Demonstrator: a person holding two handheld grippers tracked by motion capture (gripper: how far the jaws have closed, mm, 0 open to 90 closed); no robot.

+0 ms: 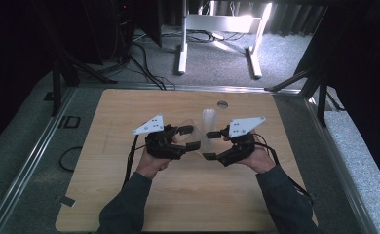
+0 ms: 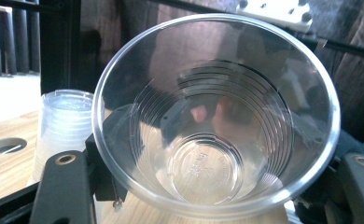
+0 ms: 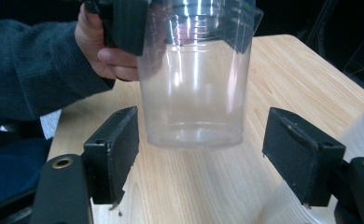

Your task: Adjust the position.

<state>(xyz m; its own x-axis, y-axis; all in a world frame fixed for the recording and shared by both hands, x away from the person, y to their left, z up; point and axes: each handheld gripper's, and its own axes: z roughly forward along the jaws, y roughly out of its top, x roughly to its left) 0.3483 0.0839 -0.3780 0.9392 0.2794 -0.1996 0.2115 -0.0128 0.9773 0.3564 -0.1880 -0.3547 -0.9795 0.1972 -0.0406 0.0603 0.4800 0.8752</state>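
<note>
A clear plastic cup (image 1: 196,134) hangs tilted over the middle of the wooden table (image 1: 129,195). My left gripper (image 1: 188,137) is shut on it near the rim. In the left gripper view the cup (image 2: 213,121) opens toward the camera between the jaws of the left gripper (image 2: 213,186). My right gripper (image 1: 210,145) is open. In the right gripper view the right gripper (image 3: 201,154) has a jaw on either side of the base of the cup (image 3: 194,93), with a gap on both sides. A stack of clear cups (image 1: 209,119) stands upright just behind.
The cup stack (image 2: 61,126) sits near a round hole (image 1: 221,104) in the tabletop, and its side (image 3: 362,135) shows by my right jaw. A white frame (image 1: 217,44) stands on the floor beyond the table. A cable loop (image 1: 71,158) lies to the left.
</note>
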